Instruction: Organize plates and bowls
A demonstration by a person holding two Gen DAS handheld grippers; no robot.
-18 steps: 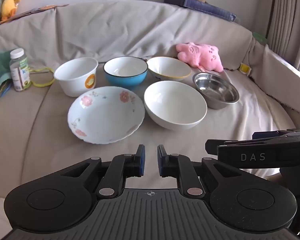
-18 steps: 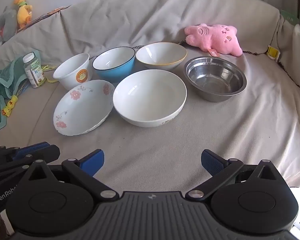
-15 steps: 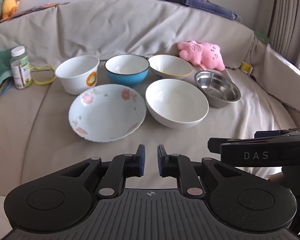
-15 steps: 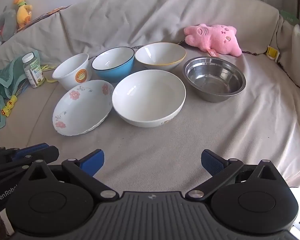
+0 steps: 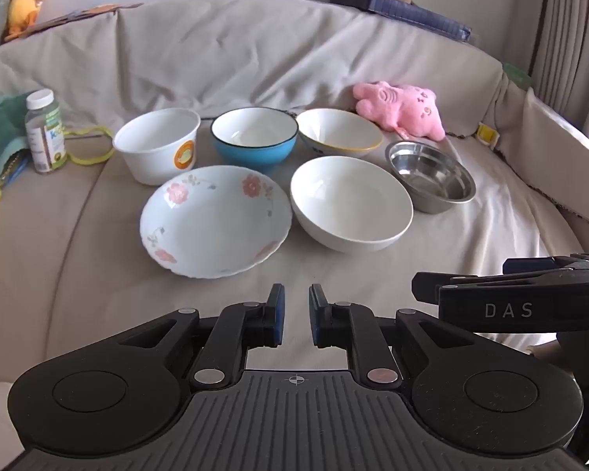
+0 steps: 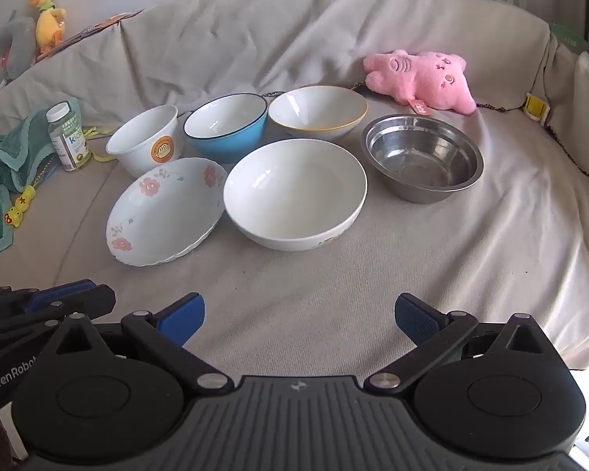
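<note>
Bowls (image 6: 294,192) untouched; right tool (image 6: 297,316) wide, left tool (image 5: 296,314) closed

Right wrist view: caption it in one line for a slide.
Open right gripper poised before six empty dishes on a cloth-draped sofa, large white bowl nearest, pink plush toy behind.

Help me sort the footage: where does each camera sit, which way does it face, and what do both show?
Left wrist: on the left gripper, looking forward and down over the dishes; its nearly shut fingers and the right gripper's side show.
Right wrist: on the right gripper, aimed likewise; its wide-open fingers and the left gripper at lower left show.
Shared: floral plate, white bowl, steel bowl, pink plush.
</note>
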